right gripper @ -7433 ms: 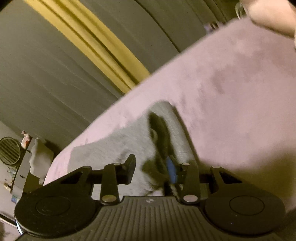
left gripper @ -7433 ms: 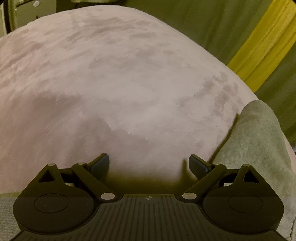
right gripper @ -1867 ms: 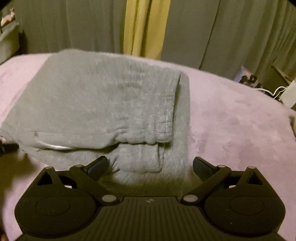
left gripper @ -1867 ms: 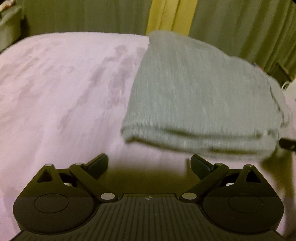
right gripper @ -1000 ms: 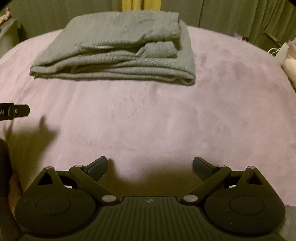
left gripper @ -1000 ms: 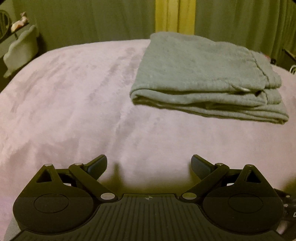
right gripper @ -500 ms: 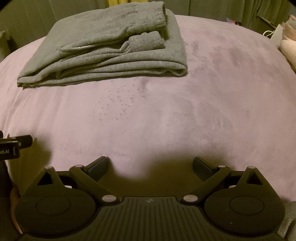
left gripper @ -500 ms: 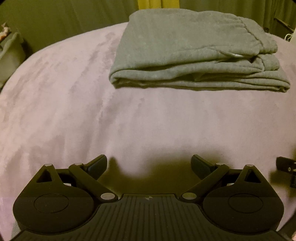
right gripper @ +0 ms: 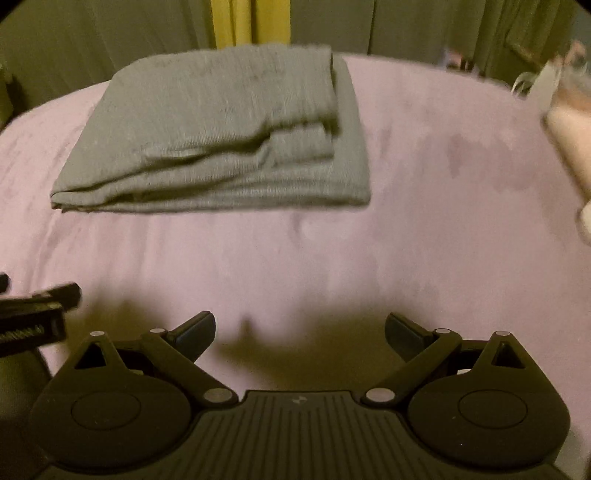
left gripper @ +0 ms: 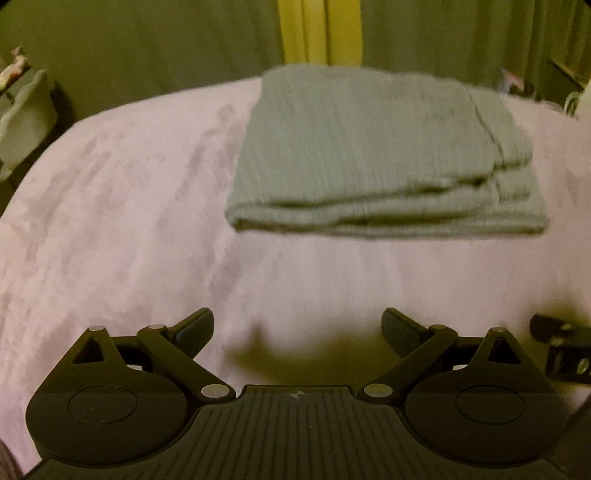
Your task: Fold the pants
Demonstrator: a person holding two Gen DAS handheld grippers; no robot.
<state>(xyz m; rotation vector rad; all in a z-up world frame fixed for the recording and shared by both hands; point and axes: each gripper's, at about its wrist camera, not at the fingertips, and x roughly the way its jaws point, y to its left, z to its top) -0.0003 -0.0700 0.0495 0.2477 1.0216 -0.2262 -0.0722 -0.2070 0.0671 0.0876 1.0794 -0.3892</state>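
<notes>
The grey pants (left gripper: 380, 147) lie folded in a flat stack of several layers on the pink bed cover (left gripper: 129, 229). In the right wrist view the pants (right gripper: 229, 136) sit at the upper left. My left gripper (left gripper: 297, 328) is open and empty, held back from the stack over bare cover. My right gripper (right gripper: 300, 332) is open and empty, also short of the stack. Each gripper's body shows at the edge of the other's view.
Grey-green curtains with a yellow strip (left gripper: 317, 33) hang behind the bed. A pale shelf with small objects (left gripper: 22, 110) stands at the far left. A pinkish object (right gripper: 569, 122) and a cable lie at the right edge of the bed.
Both views have tilted up a little and blurred. The folded pants sit lower in frame than half a second ago. Both grippers stay open and empty.
</notes>
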